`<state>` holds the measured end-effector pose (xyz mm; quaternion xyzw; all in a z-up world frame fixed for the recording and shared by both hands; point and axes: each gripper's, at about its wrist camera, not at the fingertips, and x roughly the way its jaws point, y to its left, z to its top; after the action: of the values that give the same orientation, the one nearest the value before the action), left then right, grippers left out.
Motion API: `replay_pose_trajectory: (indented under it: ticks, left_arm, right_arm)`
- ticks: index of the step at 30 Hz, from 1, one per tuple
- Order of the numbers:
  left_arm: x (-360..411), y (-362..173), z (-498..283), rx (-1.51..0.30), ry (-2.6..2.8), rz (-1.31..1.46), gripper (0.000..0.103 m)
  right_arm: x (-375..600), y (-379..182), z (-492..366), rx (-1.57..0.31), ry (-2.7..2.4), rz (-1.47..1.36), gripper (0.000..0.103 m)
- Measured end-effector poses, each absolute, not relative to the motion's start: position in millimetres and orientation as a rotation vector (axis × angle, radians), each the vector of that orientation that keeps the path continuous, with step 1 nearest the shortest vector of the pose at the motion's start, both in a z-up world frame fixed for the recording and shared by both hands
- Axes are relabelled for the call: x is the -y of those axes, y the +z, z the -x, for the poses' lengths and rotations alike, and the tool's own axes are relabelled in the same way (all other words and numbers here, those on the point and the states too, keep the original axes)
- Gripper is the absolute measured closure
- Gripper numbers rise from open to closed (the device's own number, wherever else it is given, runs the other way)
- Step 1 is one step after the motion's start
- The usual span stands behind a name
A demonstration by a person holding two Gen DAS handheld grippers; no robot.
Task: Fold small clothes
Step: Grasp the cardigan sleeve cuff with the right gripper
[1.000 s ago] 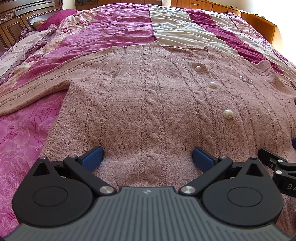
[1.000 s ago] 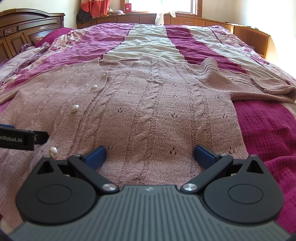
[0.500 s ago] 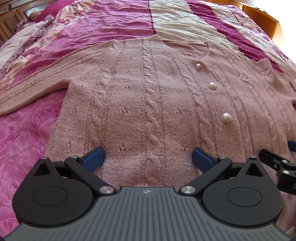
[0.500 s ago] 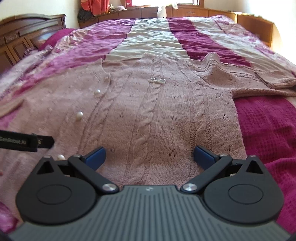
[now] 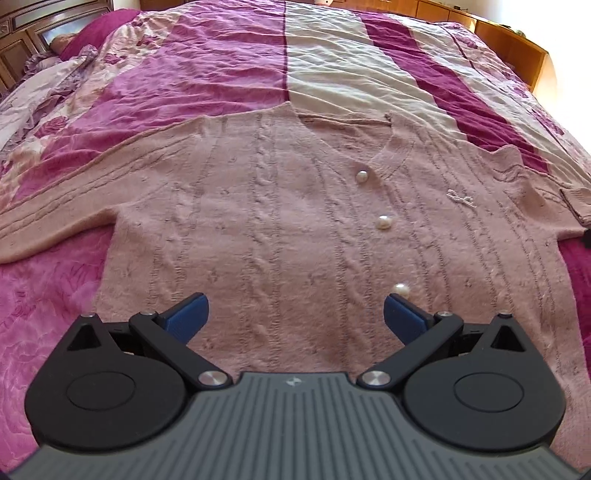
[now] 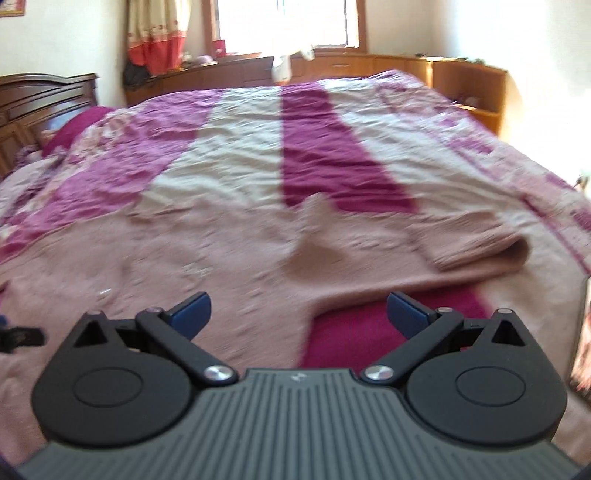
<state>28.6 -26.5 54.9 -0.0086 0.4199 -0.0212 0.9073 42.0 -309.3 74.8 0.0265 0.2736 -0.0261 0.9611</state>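
Standing spread wide with nothing between them, the jaws of the left gripper (image 5: 295, 314) hang over the lower front of a pink cable-knit cardigan (image 5: 288, 229); its blue fingertips (image 5: 188, 314) frame the knit, and the right one sits just beside the lowest of three pearl buttons (image 5: 400, 290). The right gripper (image 6: 299, 312) likewise has its jaws apart and empty, poised over the cardigan's (image 6: 221, 258) right edge, where knit meets the magenta blanket (image 6: 354, 332). The cardigan lies flat, face up, sleeves out to both sides, on a bedspread (image 5: 332, 66) striped pink, cream and magenta. Beyond it, the right wrist view, blurred, shows a dark headboard (image 6: 40, 99), a low wooden cabinet (image 6: 406, 66) and a bright window (image 6: 284, 22).
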Motion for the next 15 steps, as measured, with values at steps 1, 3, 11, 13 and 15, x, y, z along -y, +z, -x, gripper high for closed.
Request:
replay_pose_trajectory:
  ticks: [1,3,11,13,15]
  left_arm:
    - [29,54,-30,-0.868,-0.046,0.018,0.000]
    - [34,53,-31,-0.868,-0.045,0.013,0.000]
    - [42,46,-36,-0.875,-0.032,-0.017,0.000]
    - [42,44,-39,-0.883,-0.025,-0.018,0.000]
    - [42,40,-41,-0.892,-0.023,-0.020,0.000]
  right_arm:
    - [319,74,-47,-0.550,-0.073,-0.046,0.000]
    - [336,73,-58,-0.546,-0.112,-0.038,0.000]
    - [392,60,-101,-0.524,-0.191,-0.010,0.000]
    - [402,56,-112,-0.523,-0.209,0.007,0.002]
    - [410,51,-120,-0.531,-0.223,0.029,0.004]
